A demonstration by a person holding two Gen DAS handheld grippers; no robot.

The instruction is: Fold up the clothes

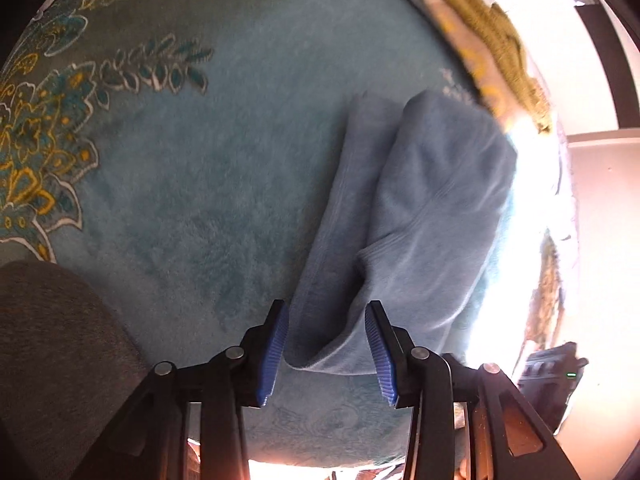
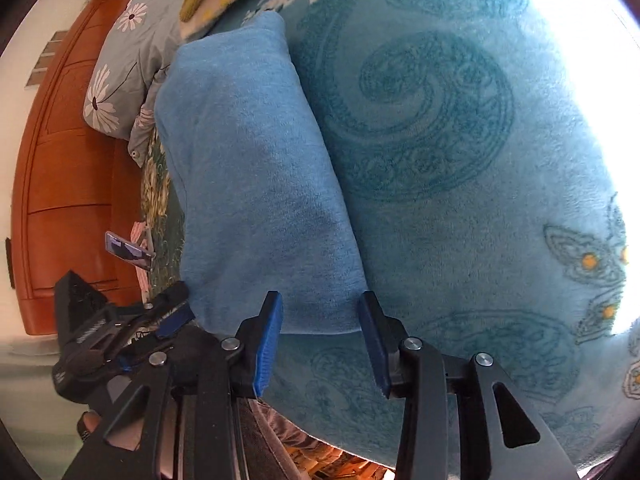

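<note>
A light blue folded garment [image 1: 420, 216] lies on a teal patterned blanket [image 1: 208, 184]. My left gripper [image 1: 326, 320] is open, its blue pads on either side of the garment's near rumpled edge, just above it. In the right wrist view the same garment [image 2: 256, 176] shows as a long folded strip. My right gripper [image 2: 320, 312] is open, its pads straddling the garment's near end. My left gripper also shows at the lower left of the right wrist view [image 2: 120, 332].
A yellow-green knit item [image 1: 496, 40] and floral bedding [image 2: 128, 76] lie at the far end of the garment. An orange wooden cabinet [image 2: 68, 168] stands beside the bed. A phone [image 2: 128, 250] lies near the bed's edge. A grey fabric mass [image 1: 52, 352] is at lower left.
</note>
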